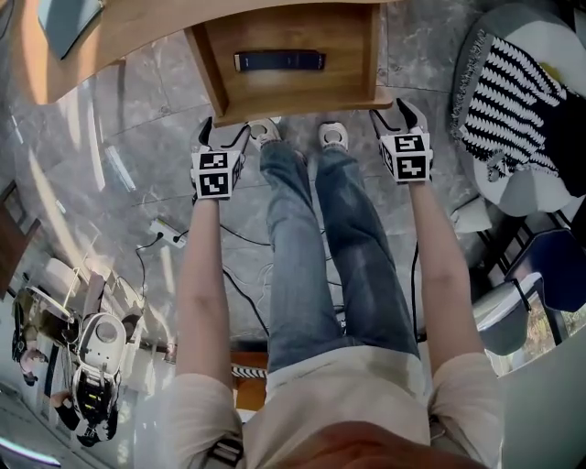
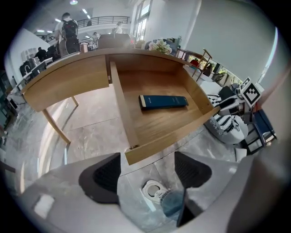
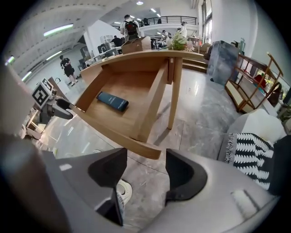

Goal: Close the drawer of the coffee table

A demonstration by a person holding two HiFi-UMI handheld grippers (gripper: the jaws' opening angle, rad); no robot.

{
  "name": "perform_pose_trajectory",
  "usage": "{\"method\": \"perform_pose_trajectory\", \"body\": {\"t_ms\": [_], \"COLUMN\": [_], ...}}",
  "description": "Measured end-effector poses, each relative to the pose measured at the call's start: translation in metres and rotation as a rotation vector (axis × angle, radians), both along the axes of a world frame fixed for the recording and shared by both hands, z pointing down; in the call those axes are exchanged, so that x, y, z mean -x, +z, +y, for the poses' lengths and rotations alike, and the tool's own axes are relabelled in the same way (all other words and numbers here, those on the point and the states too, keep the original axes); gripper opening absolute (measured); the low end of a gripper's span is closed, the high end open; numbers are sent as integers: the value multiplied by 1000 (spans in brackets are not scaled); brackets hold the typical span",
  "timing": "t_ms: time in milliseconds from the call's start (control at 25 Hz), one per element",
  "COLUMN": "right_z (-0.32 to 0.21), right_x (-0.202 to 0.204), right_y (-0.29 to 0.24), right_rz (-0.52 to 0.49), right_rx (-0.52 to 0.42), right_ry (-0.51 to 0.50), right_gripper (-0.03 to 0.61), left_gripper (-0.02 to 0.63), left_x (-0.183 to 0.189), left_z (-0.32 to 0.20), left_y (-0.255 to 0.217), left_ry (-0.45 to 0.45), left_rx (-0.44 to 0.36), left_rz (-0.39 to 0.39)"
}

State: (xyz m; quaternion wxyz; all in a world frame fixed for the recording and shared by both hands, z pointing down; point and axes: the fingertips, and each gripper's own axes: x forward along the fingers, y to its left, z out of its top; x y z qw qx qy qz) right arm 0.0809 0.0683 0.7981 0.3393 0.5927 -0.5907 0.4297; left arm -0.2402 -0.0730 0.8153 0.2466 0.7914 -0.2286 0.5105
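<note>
— Drawer (image 1: 302, 103)?
— Pulled well out of the wooden coffee table (image 1: 137, 27), a dark blue book (image 1: 279, 60) lying flat inside, front edge just ahead of two white shoes (image 1: 265, 130) on the grey stone floor (image 1: 137, 137).
— And the grippers?
— Left gripper (image 1: 227, 128) near the front's left corner, right gripper (image 1: 392, 112) near its right corner, both angled downward. Jaws of each spread wide, pads pressing on nothing. Touching the wood or not, impossible to tell.
</note>
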Motion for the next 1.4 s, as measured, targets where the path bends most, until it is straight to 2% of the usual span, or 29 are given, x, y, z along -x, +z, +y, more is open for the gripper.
{"method": "perform_pose_trajectory", "body": {"t_ms": [400, 480, 560, 920, 1400], "right_z": [-13, -16, -16, -14, -11], "right_x": [1, 3, 4, 2, 3], "right_y": [27, 27, 28, 27, 6], "right_rz": [29, 34, 37, 45, 23], "right_rx": [49, 57, 61, 107, 124], "right_ry": [-101, -114, -116, -107, -100], "right_gripper": [268, 260, 259, 252, 249], "left_gripper": [367, 345, 305, 299, 298], "left_x": [-14, -14, -14, -15, -13], "left_z": [-11, -14, -18, -18, -19], "left_y": [21, 22, 22, 21, -4], "left_ry": [59, 70, 76, 60, 19], "left_rx": [17, 10, 2, 6, 22], "left_rz": [-6, -18, -26, -44, -37]}}
